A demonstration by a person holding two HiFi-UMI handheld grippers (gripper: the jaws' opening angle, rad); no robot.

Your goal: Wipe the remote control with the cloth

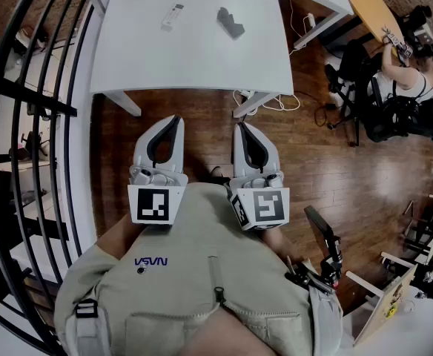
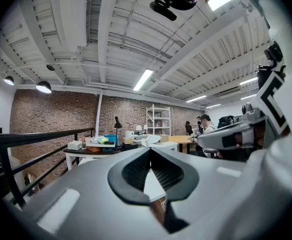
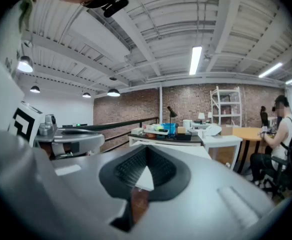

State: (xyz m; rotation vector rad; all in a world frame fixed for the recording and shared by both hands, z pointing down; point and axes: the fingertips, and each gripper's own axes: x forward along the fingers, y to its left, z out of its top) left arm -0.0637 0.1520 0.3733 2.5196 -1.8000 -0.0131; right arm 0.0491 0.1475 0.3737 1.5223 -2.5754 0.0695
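A white remote control (image 1: 173, 15) lies on the white table (image 1: 194, 58) toward its far side. To its right on the same table sits a crumpled dark grey cloth (image 1: 230, 22). Both grippers are held close to the person's chest, well short of the table and over the wooden floor. The left gripper (image 1: 176, 119) is shut with nothing between its jaws, and its tips meet in the left gripper view (image 2: 149, 149). Beside it, the right gripper (image 1: 240, 127) is also shut and empty, its tips touching in the right gripper view (image 3: 146, 148).
A black metal railing (image 1: 31, 124) curves along the left. Cables and a power strip (image 1: 265, 99) lie under the table's near right leg. A seated person (image 1: 409, 76) works at a wooden desk (image 1: 372, 6) to the right. A black stand (image 1: 324, 247) is near the right elbow.
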